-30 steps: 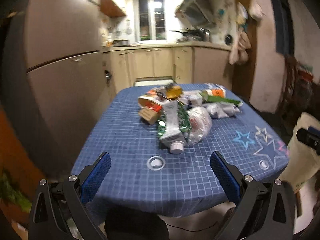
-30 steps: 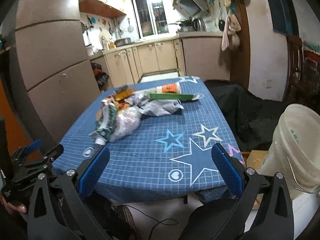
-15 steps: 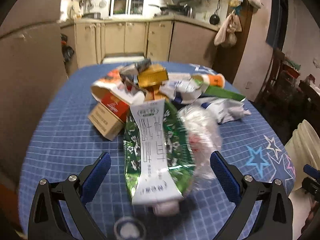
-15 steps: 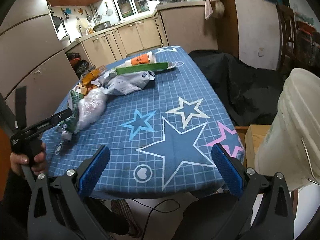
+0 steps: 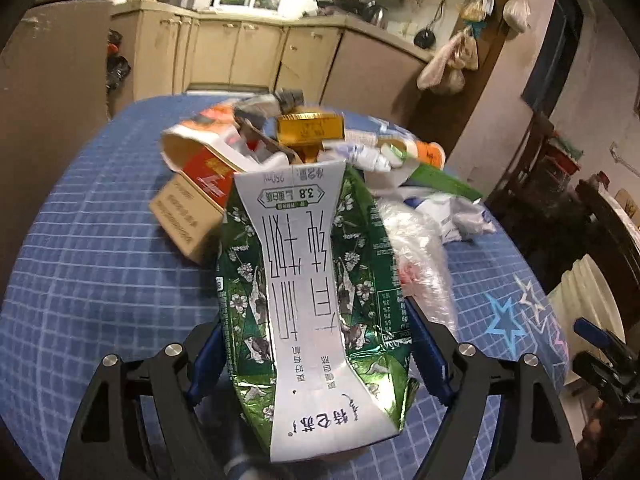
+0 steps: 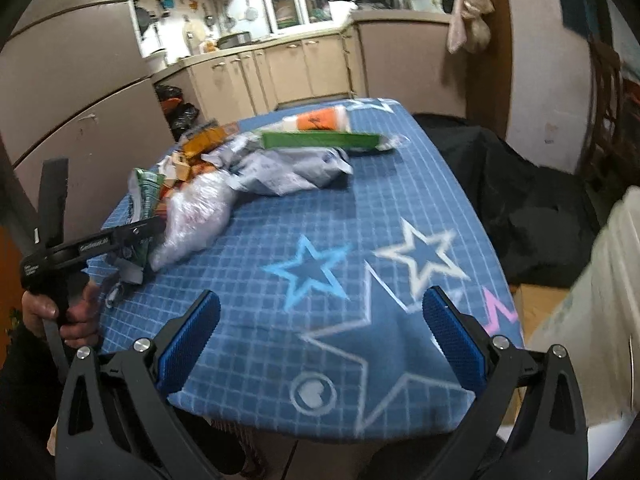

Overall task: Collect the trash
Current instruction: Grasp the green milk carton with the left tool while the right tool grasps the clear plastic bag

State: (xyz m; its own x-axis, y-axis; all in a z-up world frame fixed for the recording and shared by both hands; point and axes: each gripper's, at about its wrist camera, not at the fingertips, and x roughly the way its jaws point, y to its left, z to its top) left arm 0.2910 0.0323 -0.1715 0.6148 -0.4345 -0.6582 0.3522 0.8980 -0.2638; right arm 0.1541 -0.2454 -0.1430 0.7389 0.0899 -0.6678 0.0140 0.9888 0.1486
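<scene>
A pile of trash lies on the blue star-print tablecloth (image 5: 100, 272). A flattened green and white milk carton (image 5: 308, 280) lies nearest, between the fingers of my left gripper (image 5: 316, 356), whose blue pads sit at its two sides; the jaws still stand wide. Behind it are a crumpled clear plastic bag (image 5: 416, 256), a brown and red box (image 5: 192, 204) and a gold box (image 5: 312, 128). My right gripper (image 6: 320, 332) is open and empty over the table's near edge. The right wrist view shows the left gripper (image 6: 132, 236) at the carton (image 6: 146, 192).
A white bucket (image 6: 600, 312) stands right of the table. A green box (image 6: 320, 138), an orange tube (image 6: 320, 118) and grey wrappers (image 6: 288, 168) lie farther back. A dark chair (image 6: 520, 200) and kitchen cabinets (image 6: 304, 68) are beyond.
My left gripper has moved forward over the table until its fingers straddle the milk carton. My right gripper has moved closer to the table's edge and stays open.
</scene>
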